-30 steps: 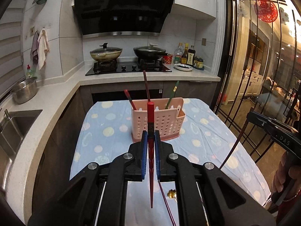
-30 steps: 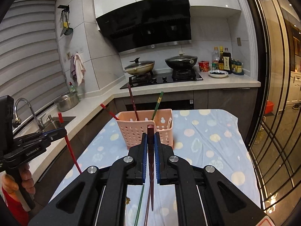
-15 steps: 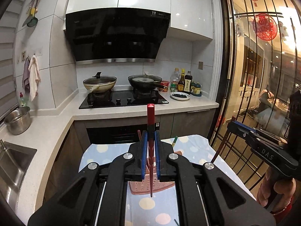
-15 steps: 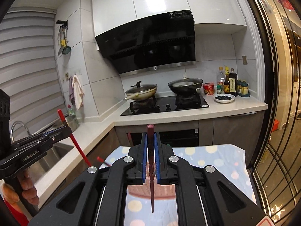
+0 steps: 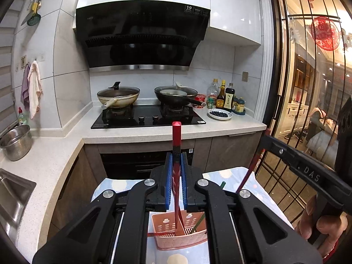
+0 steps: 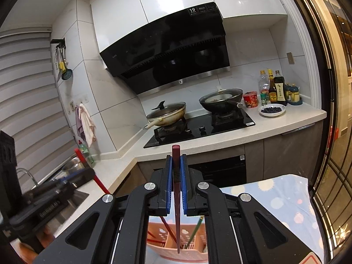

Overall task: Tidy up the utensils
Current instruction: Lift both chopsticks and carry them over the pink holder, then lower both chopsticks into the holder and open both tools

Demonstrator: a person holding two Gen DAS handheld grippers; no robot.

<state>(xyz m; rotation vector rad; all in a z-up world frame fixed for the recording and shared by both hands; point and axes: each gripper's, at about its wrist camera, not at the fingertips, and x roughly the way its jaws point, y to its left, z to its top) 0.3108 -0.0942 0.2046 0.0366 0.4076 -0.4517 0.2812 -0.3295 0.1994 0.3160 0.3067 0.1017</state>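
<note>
Both claws are loaded, tips down, above the holder. Your left gripper point(image 5: 176, 176) is pinching a red chopstick point(image 5: 176, 132) between its blue pads, the square butt standing well above them and the thin end hanging over the pink utensil basket point(image 5: 176, 239). Your right gripper point(image 6: 176, 180) is pressed onto a dark maroon chopstick point(image 6: 176, 154) in the same way; its point hangs over the basket point(image 6: 158, 244) as seen from that wrist.

Step in hand, as I read it: the drop-in. Both sticks are lifted and upright, neither yet released.

Next move calls for:
- lining each tip over an open compartment, not over the divider wall;
- lowering until the tip is inside the rim before you let the pads part;
- going one hand at a time, since both sticks aim at the same small opening and the two claws sit close together.

Basket and contents:
- sits on the spotted blue tablecloth point(image 5: 237, 176), toward the table edge nearest the stove;
- slotted sides, an inner divider visible in the left view;
- already holds a green chopstick point(image 6: 194, 233) leaning right and a dark red chopstick point(image 6: 167, 228) leaning left;
- another red stick point(image 5: 154, 233) pokes out at the basket's left side; whether it lies inside or across the rim I can't tell.

Risk, judged: thin sticks may tip or bounce off the leaning ones.
</note>
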